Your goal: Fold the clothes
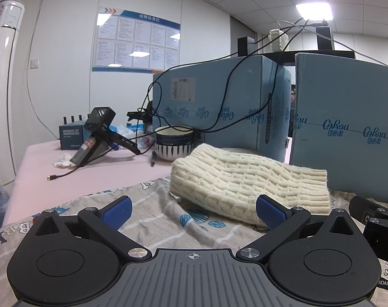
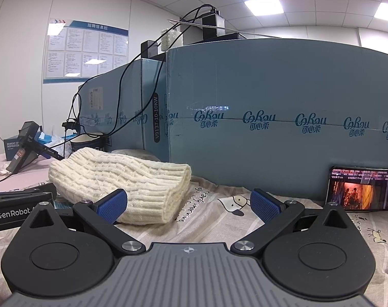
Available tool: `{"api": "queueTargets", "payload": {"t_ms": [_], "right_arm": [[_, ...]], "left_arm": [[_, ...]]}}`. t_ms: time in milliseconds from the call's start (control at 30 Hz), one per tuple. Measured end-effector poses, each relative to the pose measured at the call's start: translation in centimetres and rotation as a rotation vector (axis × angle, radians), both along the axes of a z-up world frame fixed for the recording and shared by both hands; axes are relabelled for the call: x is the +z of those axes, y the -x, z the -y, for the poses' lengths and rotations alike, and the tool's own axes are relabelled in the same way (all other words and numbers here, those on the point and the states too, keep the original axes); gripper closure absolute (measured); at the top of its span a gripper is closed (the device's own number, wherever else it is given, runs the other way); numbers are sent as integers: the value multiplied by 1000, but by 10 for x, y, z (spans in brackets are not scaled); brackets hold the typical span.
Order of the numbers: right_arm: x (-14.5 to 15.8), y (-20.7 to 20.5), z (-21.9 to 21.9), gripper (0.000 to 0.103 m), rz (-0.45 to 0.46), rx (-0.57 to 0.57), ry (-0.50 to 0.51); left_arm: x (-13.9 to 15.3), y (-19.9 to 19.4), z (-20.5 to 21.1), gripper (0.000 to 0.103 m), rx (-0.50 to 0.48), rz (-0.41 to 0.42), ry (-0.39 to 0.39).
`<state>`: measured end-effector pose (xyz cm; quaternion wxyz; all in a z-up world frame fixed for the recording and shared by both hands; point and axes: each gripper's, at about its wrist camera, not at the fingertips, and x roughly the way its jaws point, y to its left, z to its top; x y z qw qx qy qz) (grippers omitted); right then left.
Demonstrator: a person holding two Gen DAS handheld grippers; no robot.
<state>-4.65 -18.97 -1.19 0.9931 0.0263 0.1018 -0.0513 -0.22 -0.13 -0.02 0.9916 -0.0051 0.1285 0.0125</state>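
A cream knitted sweater (image 1: 247, 181) lies folded in a thick bundle on a printed grey cloth (image 1: 148, 220). My left gripper (image 1: 194, 211) is open and empty, low over the cloth, with the sweater just beyond its fingertips. In the right wrist view the sweater (image 2: 122, 181) lies ahead and to the left on the same cloth (image 2: 219, 220). My right gripper (image 2: 189, 204) is open and empty, its left pad (image 2: 112, 206) close to the sweater's near edge. The left gripper's black body (image 2: 17, 207) shows at the left edge.
Blue cardboard boxes (image 1: 219, 107) (image 2: 283, 133) wall off the back, with cables hanging over them. A striped bowl (image 1: 174, 142), a spare gripper device (image 1: 96, 135) and a small blue box (image 1: 72, 135) stand on the pink table. A lit phone (image 2: 361, 192) leans against the box.
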Motion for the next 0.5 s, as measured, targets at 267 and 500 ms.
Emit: {"api": "queueTargets", "payload": {"t_ms": [267,500], "right_arm": [[0,0,2,0,1,3,-5],[1,2,2,0,10,-4,-12]], "left_arm": [[1,8,3,0,-7,26,-34],[1,13,2,0,-23,41,-24]]}}
